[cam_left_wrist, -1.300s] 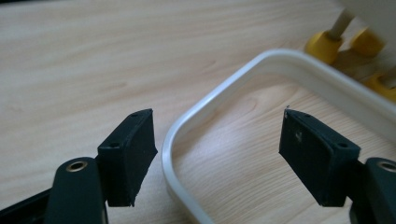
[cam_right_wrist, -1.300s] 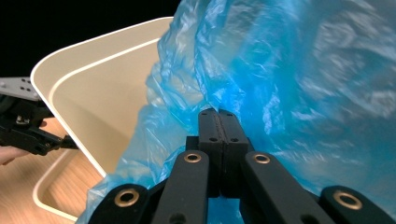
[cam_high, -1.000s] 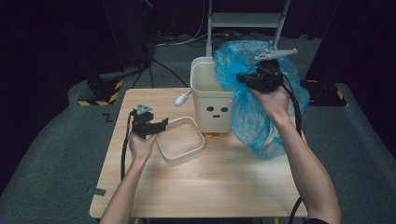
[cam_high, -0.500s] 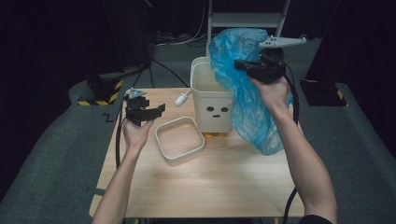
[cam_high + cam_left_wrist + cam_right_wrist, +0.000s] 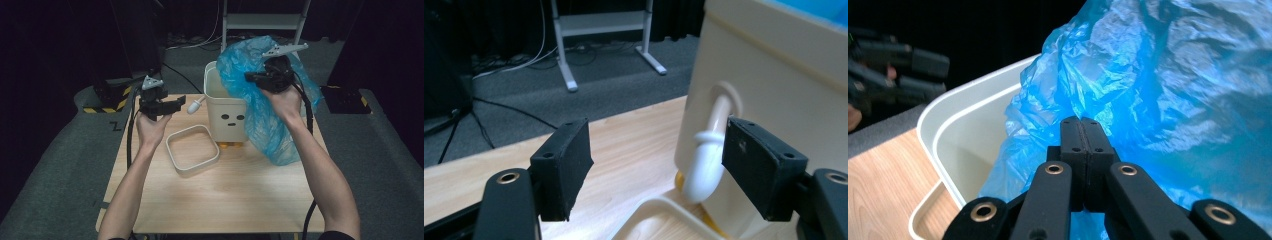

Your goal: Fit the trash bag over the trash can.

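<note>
A cream bin [image 5: 227,112] with a small face stands at the back of the wooden table [image 5: 225,200]. A blue plastic bag [image 5: 270,125] drapes over the bin's right side and its top edge. My right gripper [image 5: 248,77] is shut on the bag's upper edge, held just above the bin's rim; in the right gripper view its jaws [image 5: 1081,125] meet on the blue bag [image 5: 1173,90] beside the bin's open top [image 5: 963,135]. My left gripper [image 5: 177,101] is open and empty, raised left of the bin. Its jaws [image 5: 656,170] frame the bin's white side handle [image 5: 709,150] without touching it.
A cream square ring [image 5: 172,150] lies flat on the table in front of the bin's left corner. A white metal stand [image 5: 260,22] and cables sit on the dark floor behind the table. The table's near half is bare wood.
My left hand has risen from beside the square ring and now hangs higher, left of the bin. My right hand has carried the bag's edge up and slightly left over the bin.
</note>
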A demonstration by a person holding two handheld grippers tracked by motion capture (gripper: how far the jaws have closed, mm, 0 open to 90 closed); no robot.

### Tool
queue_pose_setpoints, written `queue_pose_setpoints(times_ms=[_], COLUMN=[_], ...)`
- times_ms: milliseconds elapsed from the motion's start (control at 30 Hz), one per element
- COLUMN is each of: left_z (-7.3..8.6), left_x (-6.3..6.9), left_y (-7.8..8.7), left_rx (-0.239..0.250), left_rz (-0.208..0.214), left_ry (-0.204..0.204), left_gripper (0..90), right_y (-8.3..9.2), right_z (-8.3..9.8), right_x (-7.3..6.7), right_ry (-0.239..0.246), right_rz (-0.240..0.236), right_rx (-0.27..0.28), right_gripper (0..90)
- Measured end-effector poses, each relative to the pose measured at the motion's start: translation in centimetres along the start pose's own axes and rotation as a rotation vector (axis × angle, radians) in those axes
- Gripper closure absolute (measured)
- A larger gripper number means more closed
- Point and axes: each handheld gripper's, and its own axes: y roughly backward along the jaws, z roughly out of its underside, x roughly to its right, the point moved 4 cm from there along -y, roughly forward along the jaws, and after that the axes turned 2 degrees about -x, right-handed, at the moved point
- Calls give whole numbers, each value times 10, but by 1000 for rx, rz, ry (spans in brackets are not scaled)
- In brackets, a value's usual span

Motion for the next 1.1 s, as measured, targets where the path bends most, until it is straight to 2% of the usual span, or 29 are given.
queue_pose_setpoints(times_ms=[167,367,500,667,833,1000,1100], left_z=[-16,-36,-47,-57,-65,-76,-82], left_x=[11,28,37,42,48,61,73], left_y=[0,-1,-6,-12,-16,-26,-34], left_rx=[23,44,28,16,13,-9,-29], left_rz=[38,60,97,137,155,203,218], left_ry=[-8,-65,-63,-52,-53,-65,-87], left_gripper=[278,262,262,266,279,276,265], right_y=[-4,-6,-6,-5,-6,-6,-7], right_z=[5,9,10,10,11,10,9], right_x=[0,-1,-1,0,-1,-1,-3], right_ry=[3,8,5,3,1,6,17], right_rz=[-6,-15,-22,-28,-35,-39,-35], right_rx=[-32,-47,-53,-53,-57,-65,-66], right_gripper=[900,899,899,899,899,899,898])
